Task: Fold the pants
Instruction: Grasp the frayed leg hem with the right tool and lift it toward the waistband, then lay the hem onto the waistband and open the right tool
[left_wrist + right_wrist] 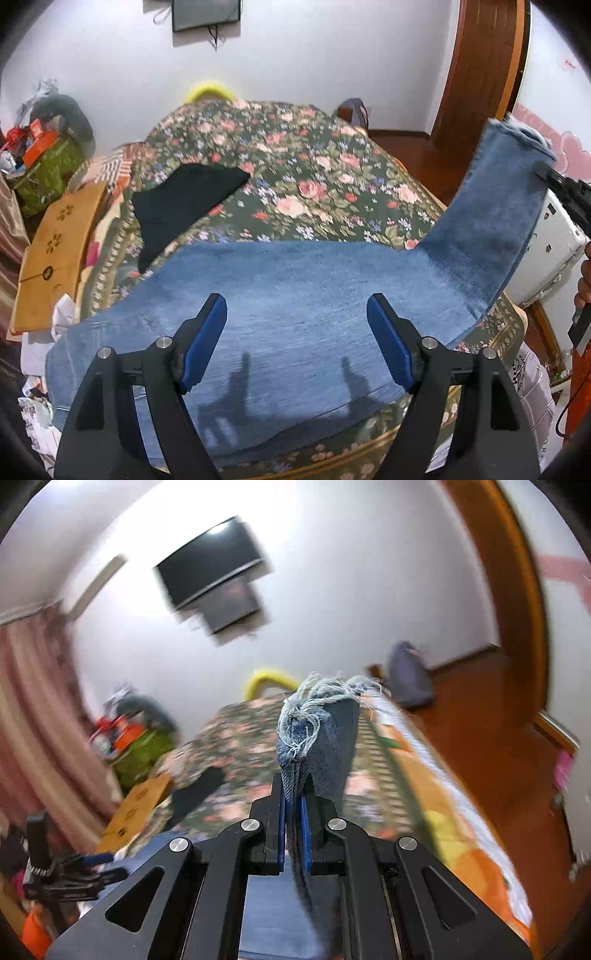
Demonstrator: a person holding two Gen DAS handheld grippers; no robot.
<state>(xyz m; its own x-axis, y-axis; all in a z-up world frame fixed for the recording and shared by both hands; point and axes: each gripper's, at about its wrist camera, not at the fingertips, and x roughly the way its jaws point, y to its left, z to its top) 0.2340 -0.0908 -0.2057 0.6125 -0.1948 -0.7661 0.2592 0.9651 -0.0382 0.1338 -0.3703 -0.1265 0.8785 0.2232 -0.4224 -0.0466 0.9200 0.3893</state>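
Observation:
Blue denim pants (295, 295) lie across the floral bedspread (295, 166). My left gripper (297, 314) is open just above the wide part of the pants, holding nothing. The leg end (509, 177) is lifted up at the right, held by my right gripper (550, 175). In the right wrist view my right gripper (293, 794) is shut on the frayed hem of the pants leg (314, 731), which bunches above the fingers. The left gripper (99, 864) shows at the lower left of that view.
A black garment (181, 206) lies on the bed to the left. A wooden board (55, 254) and cluttered boxes (44, 158) stand at the left edge. A white case (546, 254) stands at the right. A wooden door frame (480, 66) and a wall screen (205, 13) are behind.

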